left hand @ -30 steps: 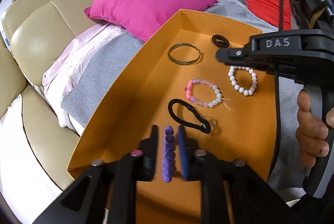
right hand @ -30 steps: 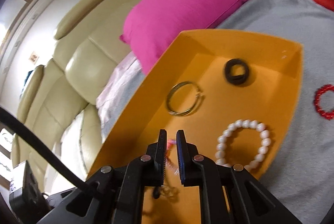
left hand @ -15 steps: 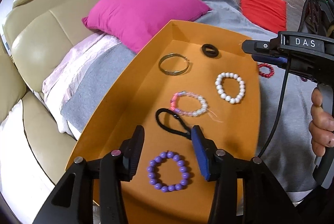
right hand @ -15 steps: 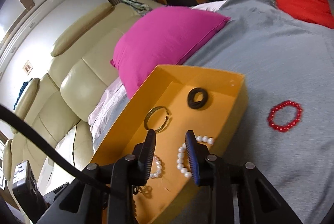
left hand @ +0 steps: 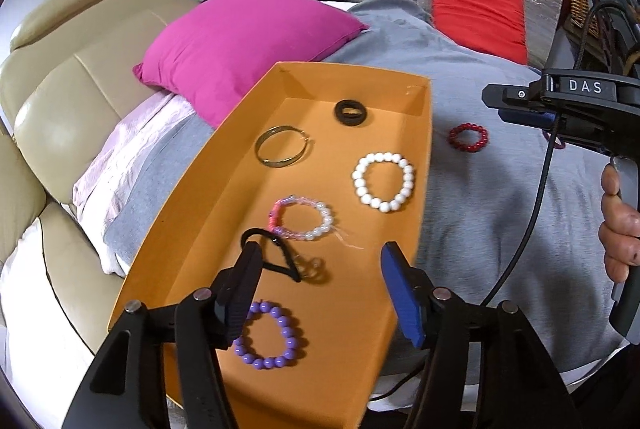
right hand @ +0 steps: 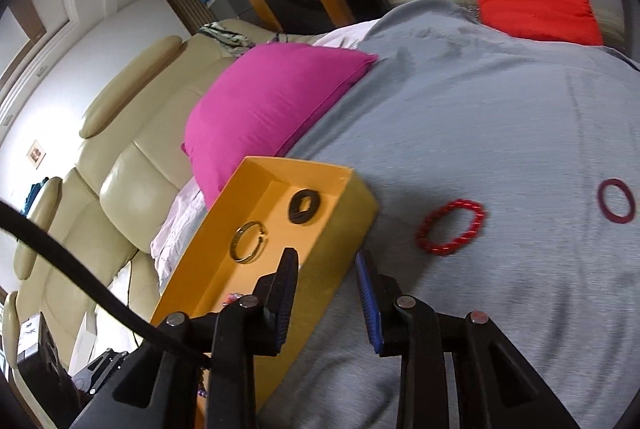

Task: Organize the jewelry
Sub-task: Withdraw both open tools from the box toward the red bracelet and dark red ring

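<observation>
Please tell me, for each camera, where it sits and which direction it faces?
Left wrist: on the left gripper, looking down into the tray; its open fingers, the right gripper and a hand show.
Right wrist: on the right gripper, facing the tray's corner and the blanket; open fingers show.
Shared: tray, red bracelet, pink pillow.

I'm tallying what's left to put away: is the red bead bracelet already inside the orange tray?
No, the red bead bracelet lies on the grey blanket just outside the orange tray.
</observation>
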The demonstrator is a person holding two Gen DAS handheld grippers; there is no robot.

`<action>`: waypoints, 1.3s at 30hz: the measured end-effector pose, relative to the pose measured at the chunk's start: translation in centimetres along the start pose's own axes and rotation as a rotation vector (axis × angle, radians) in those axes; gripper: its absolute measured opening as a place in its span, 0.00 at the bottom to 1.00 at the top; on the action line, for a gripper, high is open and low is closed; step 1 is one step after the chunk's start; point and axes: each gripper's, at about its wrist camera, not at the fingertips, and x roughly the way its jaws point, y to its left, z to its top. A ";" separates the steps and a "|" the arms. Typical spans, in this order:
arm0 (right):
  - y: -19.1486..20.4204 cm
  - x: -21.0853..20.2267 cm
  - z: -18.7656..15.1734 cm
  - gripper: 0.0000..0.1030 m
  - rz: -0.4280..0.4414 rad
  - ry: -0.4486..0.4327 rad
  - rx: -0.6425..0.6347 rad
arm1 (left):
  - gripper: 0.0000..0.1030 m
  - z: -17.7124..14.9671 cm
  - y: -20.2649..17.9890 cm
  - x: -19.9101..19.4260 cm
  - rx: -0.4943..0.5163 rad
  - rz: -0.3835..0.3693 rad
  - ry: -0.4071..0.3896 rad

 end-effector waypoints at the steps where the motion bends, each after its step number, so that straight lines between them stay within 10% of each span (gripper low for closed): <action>1: -0.3 -0.3 0.0 0.31 -0.005 -0.002 0.001 | 0.61 0.1 -0.4 -0.1 0.005 -0.002 -0.001; 39: -12.5 -9.3 -0.3 0.32 -0.134 -0.071 0.146 | 0.62 3.0 -16.7 -3.0 0.294 -0.098 -0.113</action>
